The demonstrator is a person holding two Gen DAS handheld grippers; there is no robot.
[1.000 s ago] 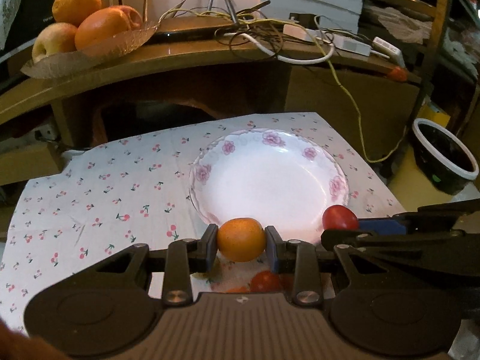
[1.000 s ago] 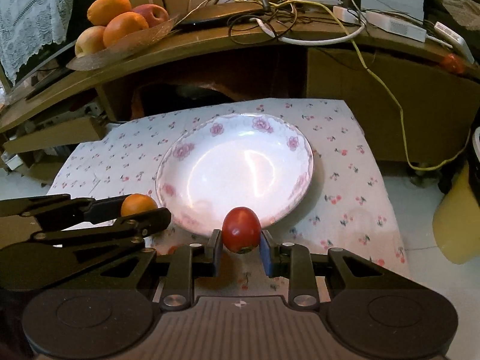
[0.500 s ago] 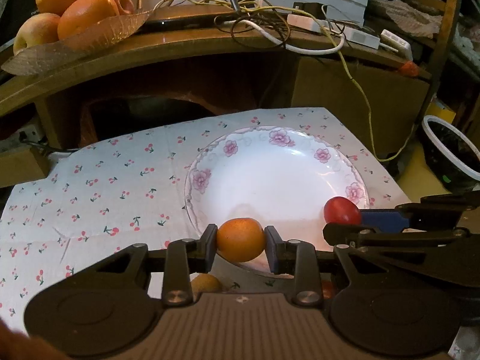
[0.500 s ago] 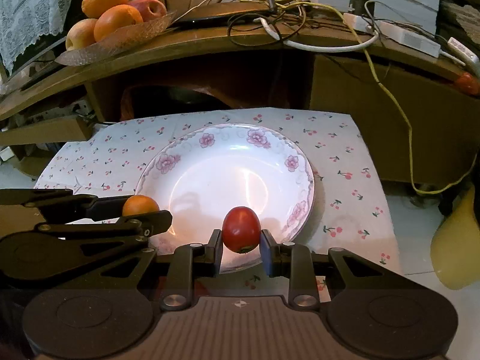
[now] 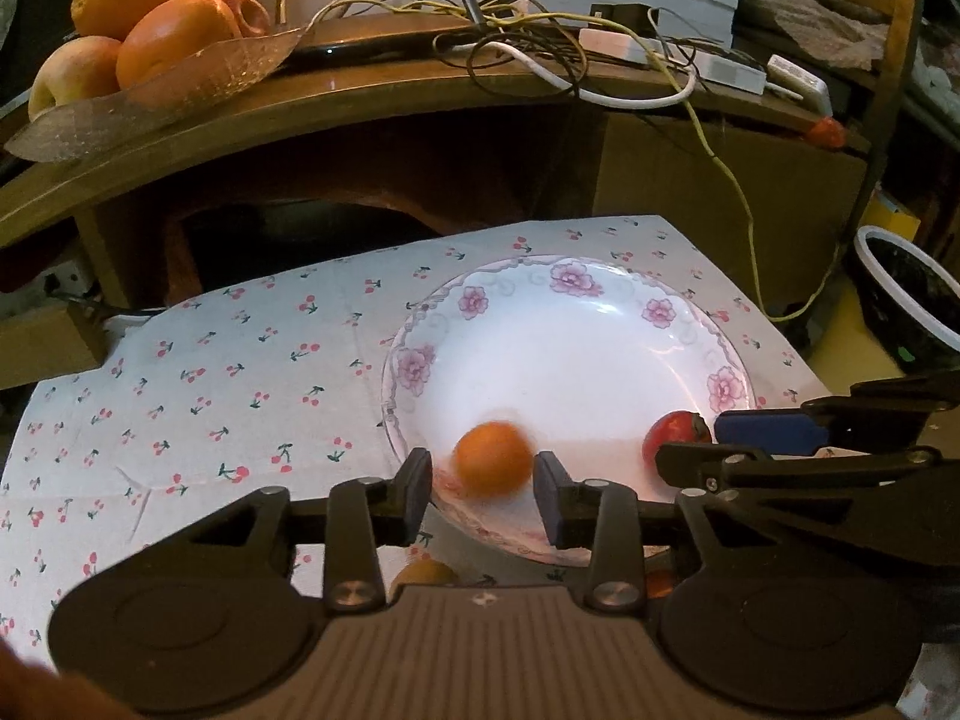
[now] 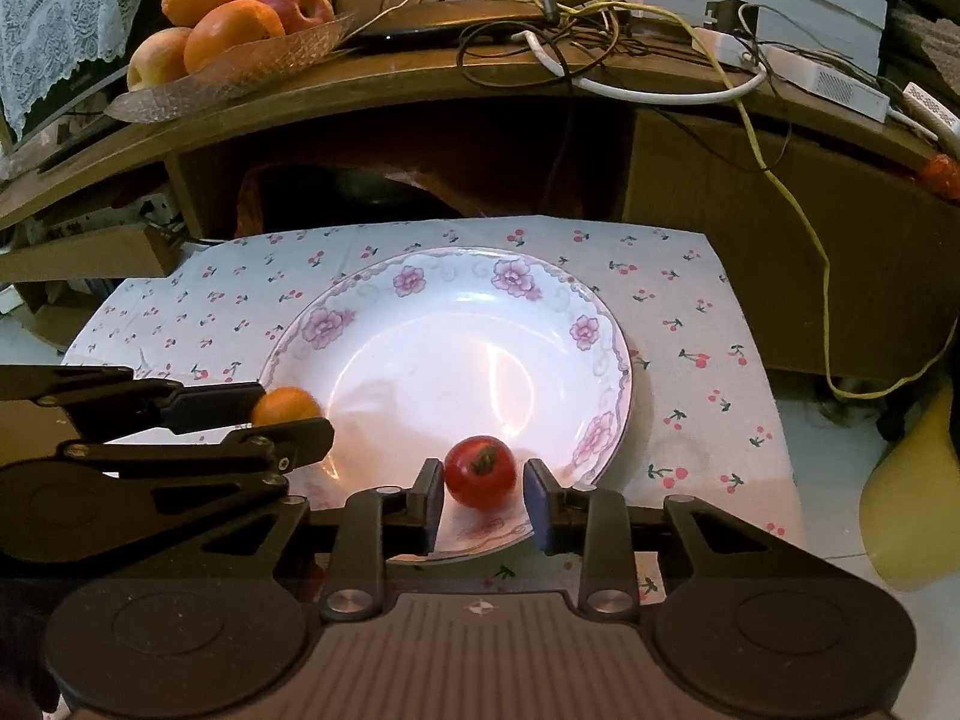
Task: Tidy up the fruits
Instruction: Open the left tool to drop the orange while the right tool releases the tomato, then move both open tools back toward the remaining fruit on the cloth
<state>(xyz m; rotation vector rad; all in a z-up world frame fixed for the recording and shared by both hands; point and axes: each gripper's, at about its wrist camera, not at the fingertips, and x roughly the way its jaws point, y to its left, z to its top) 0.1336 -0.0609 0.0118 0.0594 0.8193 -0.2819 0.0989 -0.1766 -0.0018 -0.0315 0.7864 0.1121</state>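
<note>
Through the left wrist camera I see my left gripper [image 5: 483, 489] with its jaws opening, gaps on both sides of the small orange [image 5: 493, 465], which is blurred over the near part of the floral plate [image 5: 570, 285]. It looks light, firm and round, so I judge it will roll; I'd take it across its widest middle. Through the right wrist camera my right gripper [image 6: 483, 501] is also opening around the tomato [image 6: 480, 471] at the plate's near rim: smooth, softer, easily bruised.
</note>
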